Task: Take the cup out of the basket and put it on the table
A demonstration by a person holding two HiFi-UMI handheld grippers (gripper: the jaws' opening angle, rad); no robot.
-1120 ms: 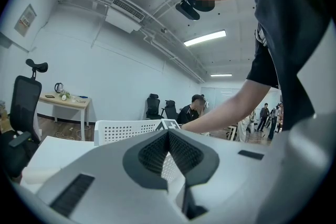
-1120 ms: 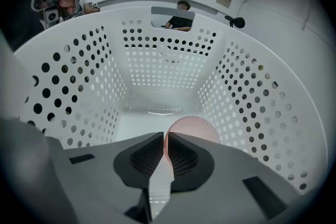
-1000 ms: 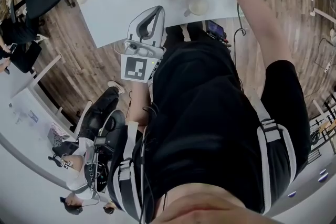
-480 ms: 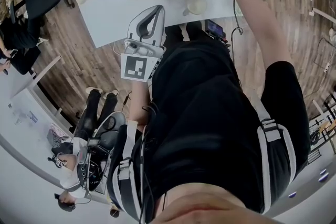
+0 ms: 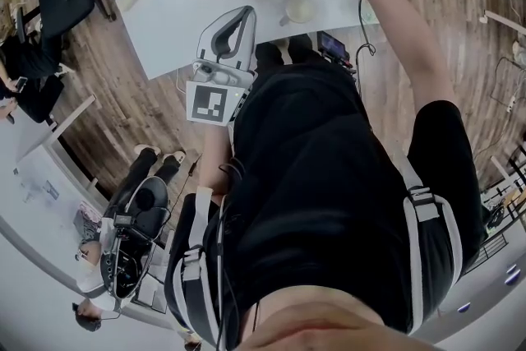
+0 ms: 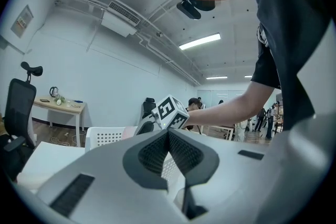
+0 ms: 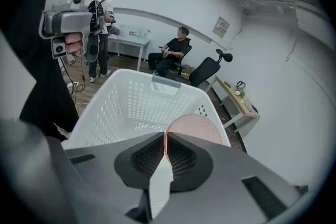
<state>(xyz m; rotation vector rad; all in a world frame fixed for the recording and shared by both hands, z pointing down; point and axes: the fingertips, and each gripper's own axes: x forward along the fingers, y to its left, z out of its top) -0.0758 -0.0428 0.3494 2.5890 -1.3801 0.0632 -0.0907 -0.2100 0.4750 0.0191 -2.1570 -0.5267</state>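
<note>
Spanning the top of the head view, the white table [image 5: 168,25] bears the perforated white basket [image 7: 121,107] at its far side. Nearer the person, the left gripper [image 6: 168,134] is held over the table's near edge, its jaws pressed together on nothing. Over the basket, the right gripper [image 7: 165,136] has its jaws pinching the rim of a pink round disc [image 7: 198,129]. Outside the basket, the cup [image 5: 298,8] stands on the table, near the basket's side.
</note>
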